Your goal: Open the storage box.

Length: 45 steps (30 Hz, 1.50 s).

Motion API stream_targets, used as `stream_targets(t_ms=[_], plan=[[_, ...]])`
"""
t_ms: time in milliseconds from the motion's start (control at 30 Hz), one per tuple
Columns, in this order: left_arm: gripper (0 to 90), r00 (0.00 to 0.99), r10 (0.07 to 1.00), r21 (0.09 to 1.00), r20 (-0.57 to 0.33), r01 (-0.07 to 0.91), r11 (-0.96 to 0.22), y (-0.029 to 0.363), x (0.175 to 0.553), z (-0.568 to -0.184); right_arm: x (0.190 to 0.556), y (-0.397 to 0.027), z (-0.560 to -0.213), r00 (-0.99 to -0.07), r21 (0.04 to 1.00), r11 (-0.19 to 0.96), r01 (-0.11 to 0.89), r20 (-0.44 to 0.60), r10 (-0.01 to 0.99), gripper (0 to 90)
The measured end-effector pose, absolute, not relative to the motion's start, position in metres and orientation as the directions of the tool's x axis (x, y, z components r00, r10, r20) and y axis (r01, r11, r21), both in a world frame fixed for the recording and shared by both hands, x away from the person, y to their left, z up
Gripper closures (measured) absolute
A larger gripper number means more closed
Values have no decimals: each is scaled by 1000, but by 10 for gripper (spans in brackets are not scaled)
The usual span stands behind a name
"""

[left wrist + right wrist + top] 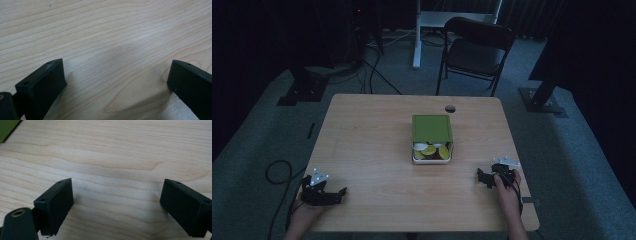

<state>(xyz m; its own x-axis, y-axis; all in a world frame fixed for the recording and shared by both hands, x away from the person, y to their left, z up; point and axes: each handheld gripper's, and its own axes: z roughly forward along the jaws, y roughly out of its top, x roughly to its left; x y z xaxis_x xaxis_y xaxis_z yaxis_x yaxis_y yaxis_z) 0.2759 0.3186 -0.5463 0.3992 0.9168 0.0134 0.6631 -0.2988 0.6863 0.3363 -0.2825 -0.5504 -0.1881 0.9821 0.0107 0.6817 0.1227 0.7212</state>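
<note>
Both sets of tongs sit low at the near edge of the pale wooden desk (362,130), one at each corner, and neither has anything in it. The left tongs (332,195) stand released, jaws spread wide over bare wood grain in the left gripper view. The right tongs (484,179) are released too, jaws apart with plain desk between them in the right gripper view.

The thing they would seem to be after is the small white box with a flat green lid (432,139), which stands in the middle of the desk, well apart from both hands. The lid (432,128) is slid toward the far side, so the near part of the box lies open, and round yellow-green and dark pieces (430,151) show inside, too dim to tell what they are.

To my eye this is the very start: hands parked, nothing touched. The next move looks to call for a long reach forward and inward. One pair would want to steady the box while the other takes the lid's edge or a piece.
</note>
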Motion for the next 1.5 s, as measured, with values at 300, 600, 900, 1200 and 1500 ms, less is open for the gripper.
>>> stream_targets(t_ms=[300, 600, 900, 1200, 1500], plan=[[16, 414, 910, 686, 15, 658, -310, 319, 277, -546, 336, -283, -550, -188, 720, 123, 683, 11, 982, 108], [35, 456, 890, 688, 16, 640, -341, 318, 277, -546, 336, -284, -551, -201, 722, 132, 680, 10, 980, 108], [47, 474, 880, 684, 36, 630, -368, 311, 276, -544, 336, -284, -550, -201, 722, 132, 680, 10, 980, 108], [48, 539, 833, 668, 123, 576, -471, 285, 277, -540, 336, -284, -551, -200, 722, 131, 680, 11, 980, 108], [71, 594, 768, 660, 238, 481, -577, 257, 275, -536, 336, -284, -551, -200, 722, 131, 679, 10, 980, 108]])
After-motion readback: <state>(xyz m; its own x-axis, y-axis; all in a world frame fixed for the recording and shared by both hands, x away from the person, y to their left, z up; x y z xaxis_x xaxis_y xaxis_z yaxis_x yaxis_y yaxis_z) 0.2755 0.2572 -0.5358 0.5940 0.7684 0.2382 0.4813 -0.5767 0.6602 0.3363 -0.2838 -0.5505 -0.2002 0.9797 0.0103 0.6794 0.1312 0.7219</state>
